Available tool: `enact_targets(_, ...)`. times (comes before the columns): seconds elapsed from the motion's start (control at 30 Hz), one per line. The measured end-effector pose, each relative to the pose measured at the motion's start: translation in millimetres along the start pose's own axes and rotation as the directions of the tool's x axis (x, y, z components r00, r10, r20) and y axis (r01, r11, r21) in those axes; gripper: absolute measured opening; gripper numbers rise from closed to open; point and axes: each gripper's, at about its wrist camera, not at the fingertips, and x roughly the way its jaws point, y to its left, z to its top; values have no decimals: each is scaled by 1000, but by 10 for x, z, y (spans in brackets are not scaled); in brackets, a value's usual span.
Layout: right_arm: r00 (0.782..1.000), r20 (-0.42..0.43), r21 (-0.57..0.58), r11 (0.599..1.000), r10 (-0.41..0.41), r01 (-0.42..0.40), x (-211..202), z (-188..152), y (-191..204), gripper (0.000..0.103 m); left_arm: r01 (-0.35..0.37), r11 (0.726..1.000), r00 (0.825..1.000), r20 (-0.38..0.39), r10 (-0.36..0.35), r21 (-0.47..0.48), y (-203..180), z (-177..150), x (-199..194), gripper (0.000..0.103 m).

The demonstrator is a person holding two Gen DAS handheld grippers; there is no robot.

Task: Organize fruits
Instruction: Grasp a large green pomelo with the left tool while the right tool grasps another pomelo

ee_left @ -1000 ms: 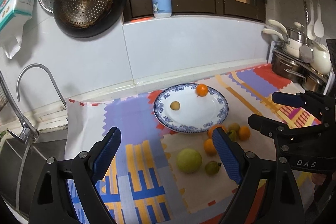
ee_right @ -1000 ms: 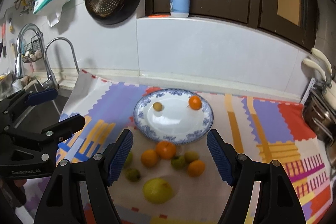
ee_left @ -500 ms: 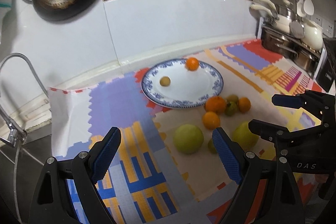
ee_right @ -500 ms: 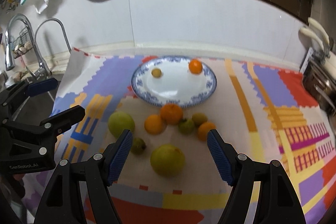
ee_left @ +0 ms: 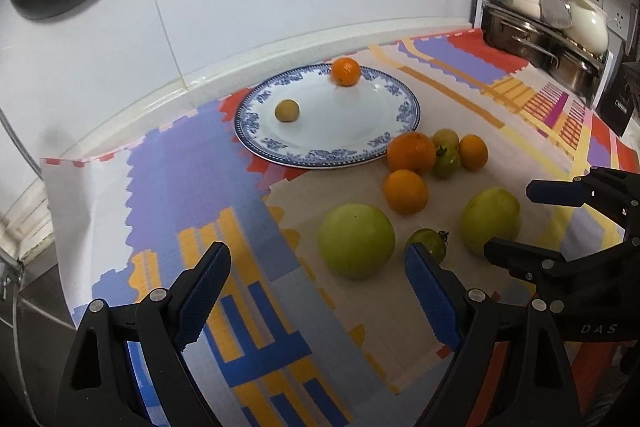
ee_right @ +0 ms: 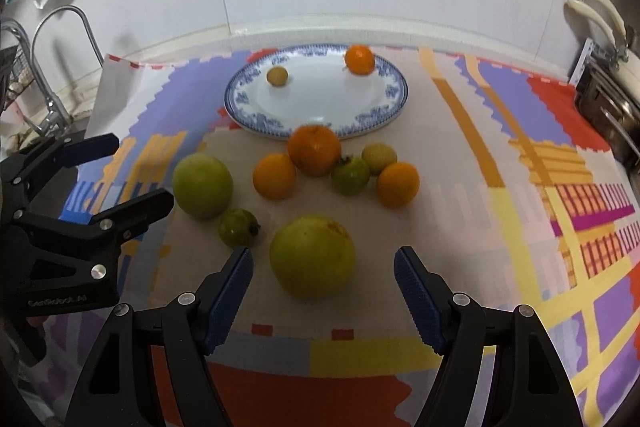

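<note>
Step in hand: approach for pickup. The right gripper [ee_right: 323,269] hangs with jaws apart and empty just before the large yellow-green round fruit [ee_right: 312,256] near the worktop's front edge. The left gripper [ee_left: 318,269] is likewise spread, holding nothing. Next move, by judgement: close on that fruit and carry it to the blue-patterned white plate [ee_right: 320,107] toward the worktop's back edge.

Two fruits [ee_left: 345,71] on plate [ee_left: 394,91], eight [ee_right: 312,255] on mat

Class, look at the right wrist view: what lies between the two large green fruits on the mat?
A small dark green fruit with a stem lies between the left large green fruit and the nearer one, slightly toward the camera. The left wrist view shows the same.
</note>
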Motion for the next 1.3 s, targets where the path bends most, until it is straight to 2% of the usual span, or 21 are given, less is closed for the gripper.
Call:
enact_targets(0.37,999,-46,22,1000,0,1,137,-41,-14,73,33,999,999,-21,-33,23,-8,22,225,89)
enact_targets(0.53,999,-50,28,1000,-1,2,175,-20,-32,68,46,999,999,-30,-45,21,-30,49,312,87)
enact_targets(0.8,998,-57,30,999,40,-39,224,-3,-40,60,86,996,995,-44,-86,11,-60,78,376,66)
enact_targets(0.9,997,-55,29,998,60,-59,230,-1,-39,54,112,994,993,-44,-111,13,-84,81,363,50)
enact_targets(0.93,996,-55,26,997,72,-70,231,2,-35,51,106,994,993,-45,-105,16,-98,87,363,50)
enact_targets(1.3,996,-48,24,997,75,-74,232,-6,-46,51,82,997,996,-41,-82,-2,-116,58,311,50)
